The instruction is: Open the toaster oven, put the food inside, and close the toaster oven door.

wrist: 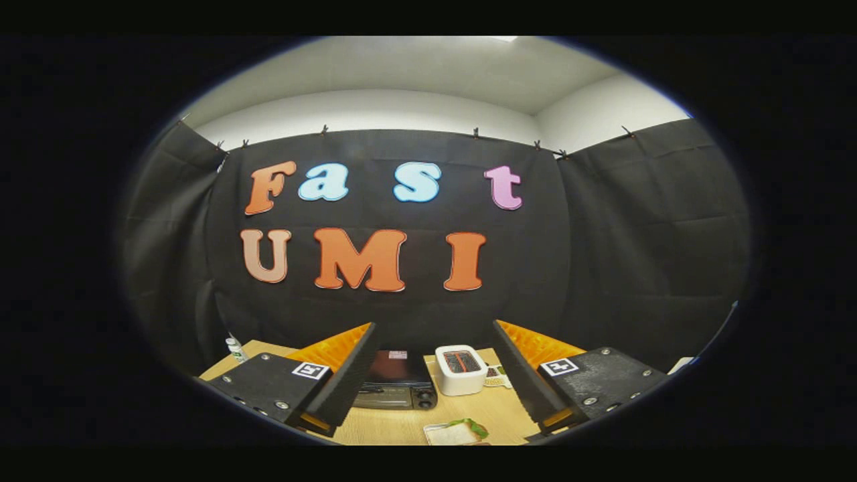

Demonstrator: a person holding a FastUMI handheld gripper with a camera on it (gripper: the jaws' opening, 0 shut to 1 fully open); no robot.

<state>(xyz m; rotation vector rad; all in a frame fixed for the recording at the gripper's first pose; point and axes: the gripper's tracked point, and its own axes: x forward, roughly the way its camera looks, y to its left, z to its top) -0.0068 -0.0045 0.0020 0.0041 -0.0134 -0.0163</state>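
Observation:
My gripper (pixel 434 371) is open, held well above the wooden table (pixel 402 422), with nothing between its fingers. Beyond the fingers, close to the left one, sits a dark toaster oven (pixel 396 387) with its door shut and knobs on its right side. Nearer to me on the table lies a small tray (pixel 455 433) holding pale food with a green piece on top. The left finger hides part of the oven's left side.
A white pop-up toaster (pixel 460 368) stands right of the oven, with a small patterned item (pixel 497 376) beside it. A small bottle (pixel 236 349) stands at the table's far left corner. Black cloth walls close in the booth behind and at both sides.

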